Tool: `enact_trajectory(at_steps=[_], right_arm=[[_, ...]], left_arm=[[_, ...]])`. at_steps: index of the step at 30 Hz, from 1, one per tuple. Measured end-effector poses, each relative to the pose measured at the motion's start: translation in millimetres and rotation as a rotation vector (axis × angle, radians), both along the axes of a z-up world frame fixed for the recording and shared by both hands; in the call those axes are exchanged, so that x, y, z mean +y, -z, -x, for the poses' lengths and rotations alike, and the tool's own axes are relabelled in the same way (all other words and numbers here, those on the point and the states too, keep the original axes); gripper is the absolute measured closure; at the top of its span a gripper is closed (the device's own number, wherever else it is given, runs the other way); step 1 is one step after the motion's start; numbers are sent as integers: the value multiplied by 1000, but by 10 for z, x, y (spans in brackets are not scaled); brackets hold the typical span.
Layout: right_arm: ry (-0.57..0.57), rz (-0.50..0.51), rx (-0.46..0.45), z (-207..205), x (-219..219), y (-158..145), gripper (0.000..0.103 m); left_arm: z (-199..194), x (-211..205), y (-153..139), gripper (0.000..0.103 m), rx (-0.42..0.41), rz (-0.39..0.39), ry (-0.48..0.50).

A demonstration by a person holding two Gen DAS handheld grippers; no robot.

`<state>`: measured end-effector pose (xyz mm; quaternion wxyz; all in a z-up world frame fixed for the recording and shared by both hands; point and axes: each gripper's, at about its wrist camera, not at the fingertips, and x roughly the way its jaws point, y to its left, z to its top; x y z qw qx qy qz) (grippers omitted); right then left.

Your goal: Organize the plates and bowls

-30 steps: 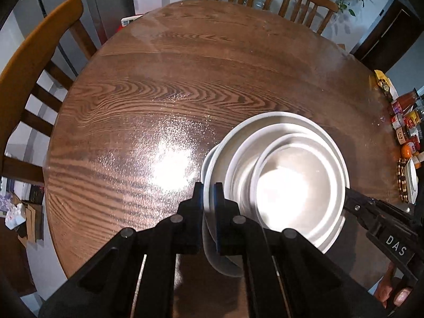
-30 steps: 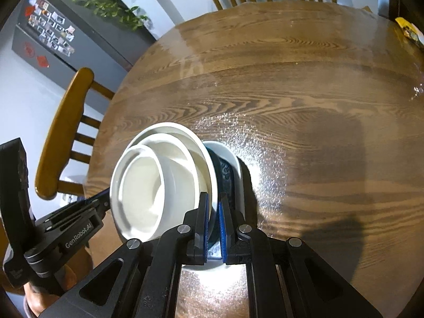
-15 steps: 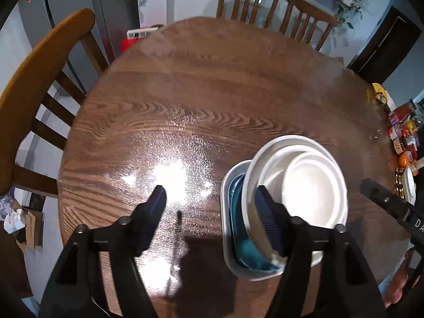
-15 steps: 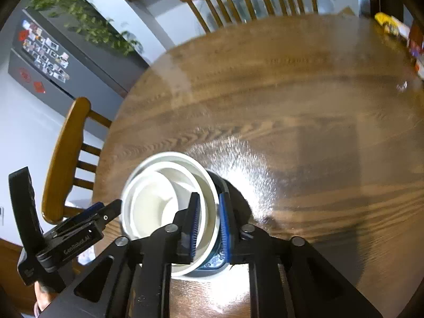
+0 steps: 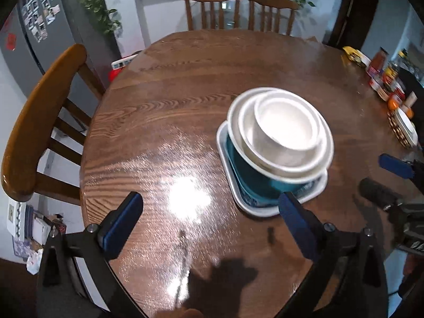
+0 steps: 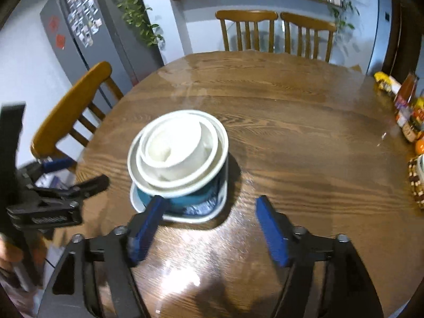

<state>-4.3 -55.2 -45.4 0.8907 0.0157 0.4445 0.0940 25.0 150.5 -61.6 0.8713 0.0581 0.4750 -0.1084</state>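
Two grippers have just been opening: the left gripper point(image 5: 209, 212) and right gripper point(image 6: 209, 220) stand spread, holding nothing. Nested white bowls point(image 5: 286, 135) sit in a teal bowl point(image 5: 254, 175) on a plate point(image 5: 233, 190).

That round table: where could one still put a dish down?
Bare wood spans the table from the stacked bowls to the far chairs, and left of the stack toward the side chair. The right edge is crowded with bottles and jars.

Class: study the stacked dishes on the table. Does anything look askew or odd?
Yes. The nested white bowls lean to one side in the teal bowl, which sits off-centre on the square plate. Nothing looks spilled or broken.
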Motion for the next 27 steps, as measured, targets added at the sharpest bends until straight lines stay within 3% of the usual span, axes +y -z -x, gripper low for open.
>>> enact_trajectory(at_steps=[8, 27], right_arm=[[-65, 10, -41, 224, 111, -12, 25], [-77, 32, -31, 193, 195, -11, 25]], left_arm=[[142, 13, 37, 1, 1, 6, 30], [299, -68, 105, 1, -2, -34, 64]])
